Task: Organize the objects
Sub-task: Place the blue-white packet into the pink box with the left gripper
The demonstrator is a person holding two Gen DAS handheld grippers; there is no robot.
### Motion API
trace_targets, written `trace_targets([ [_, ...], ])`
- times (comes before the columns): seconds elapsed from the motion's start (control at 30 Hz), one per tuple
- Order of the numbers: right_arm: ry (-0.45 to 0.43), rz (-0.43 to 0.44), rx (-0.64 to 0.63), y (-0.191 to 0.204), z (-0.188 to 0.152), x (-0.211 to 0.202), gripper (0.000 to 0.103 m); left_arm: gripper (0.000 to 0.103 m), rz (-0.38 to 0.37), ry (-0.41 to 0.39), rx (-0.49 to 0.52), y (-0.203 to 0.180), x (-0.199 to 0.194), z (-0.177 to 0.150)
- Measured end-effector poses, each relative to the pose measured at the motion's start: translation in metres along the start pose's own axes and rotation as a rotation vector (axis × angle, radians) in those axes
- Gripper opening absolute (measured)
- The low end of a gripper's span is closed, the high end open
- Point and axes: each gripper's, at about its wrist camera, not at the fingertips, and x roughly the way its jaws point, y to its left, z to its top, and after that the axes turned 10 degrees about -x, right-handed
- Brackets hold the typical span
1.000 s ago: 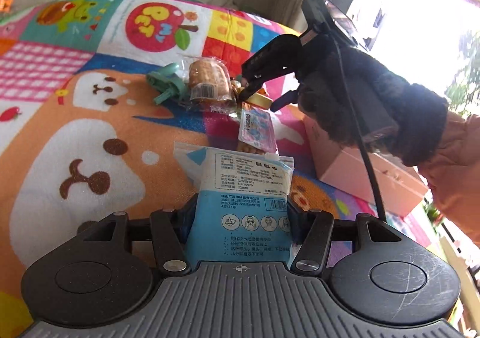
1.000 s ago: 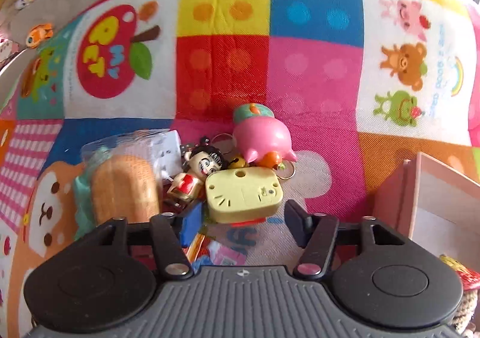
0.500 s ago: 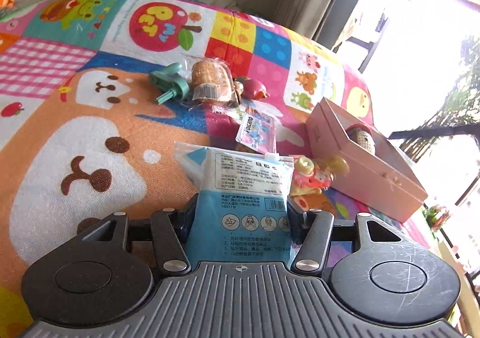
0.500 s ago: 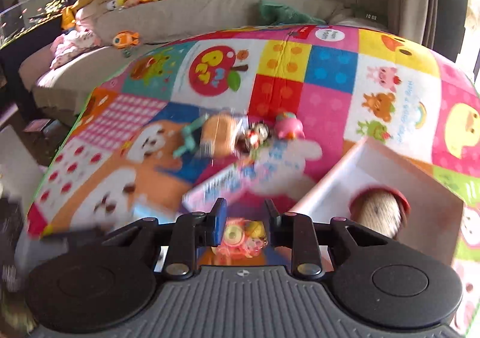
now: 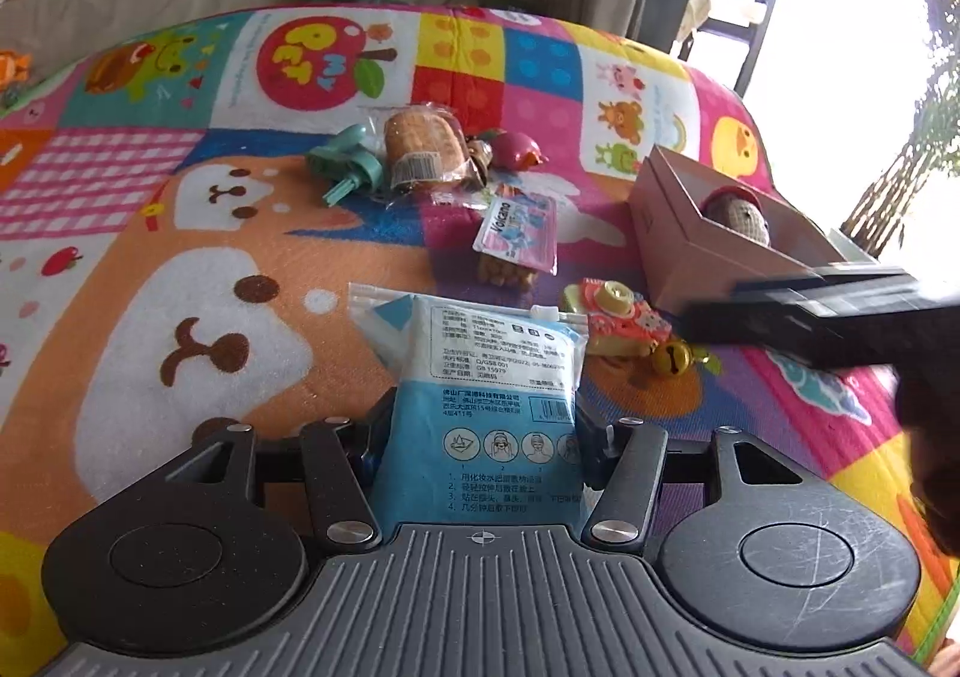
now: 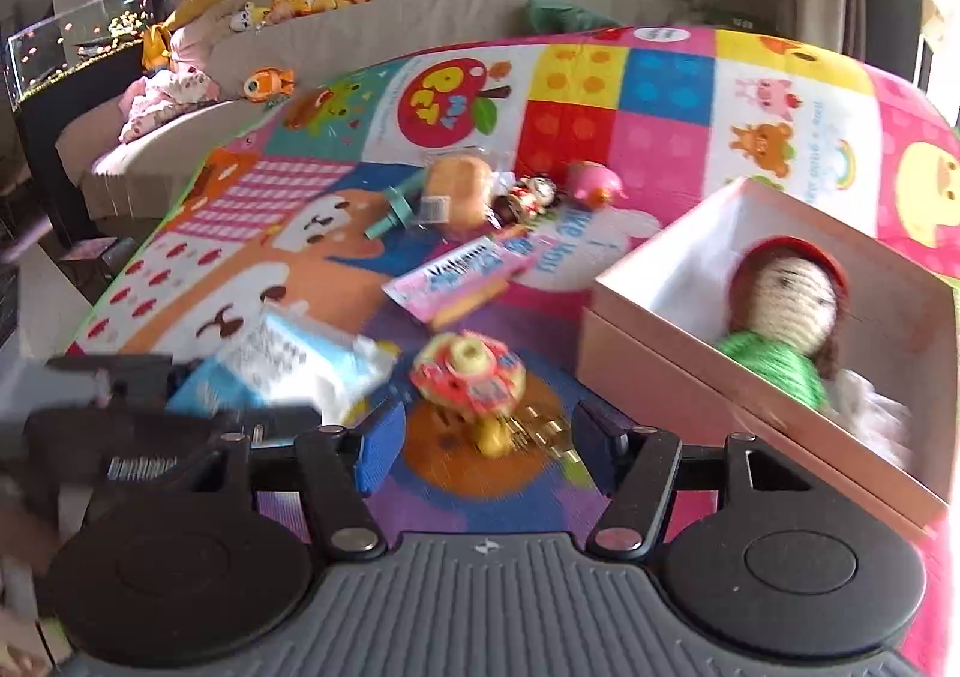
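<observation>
Right tool [image 6: 486, 437] has pulled back from the toy pile and dropped the red-yellow camera keychain [image 6: 474, 377] on the play mat [image 6: 672, 137]; jaws opening, keychain lies loose between them, just beside the pink box [image 6: 690, 371]. Left tool [image 5: 477, 437] still pinches the blue wipes pack [image 5: 486, 407]. Box holds a knitted doll [image 6: 786, 311]. Farther back: Volcano snack packet [image 5: 519, 233], wrapped bun [image 5: 420, 149].

The lower end of the blue packet [image 5: 480, 425] is hidden behind the left claw [image 5: 477, 431]. In the left wrist view the right claw [image 5: 840, 317] is blurred and cut off by the right edge. The knitted doll [image 6: 786, 311] is partly hidden by the wall of the pink box [image 6: 690, 377]. The packet's small print cannot be read.
</observation>
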Motion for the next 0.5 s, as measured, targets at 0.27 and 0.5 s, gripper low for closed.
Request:
trace_targets([
  [0.27, 0.087, -0.009, 0.096, 0.008, 0.025, 0.076, 0.071, 0.061, 0.023, 0.012, -0.016, 0.015, -0.013, 0.001],
  [0.5, 0.117, -0.022, -0.056, 0.034, 0.015, 0.074, 0.071, 0.061, 0.044, 0.003, -0.012, 0.014, -0.013, 0.001],
])
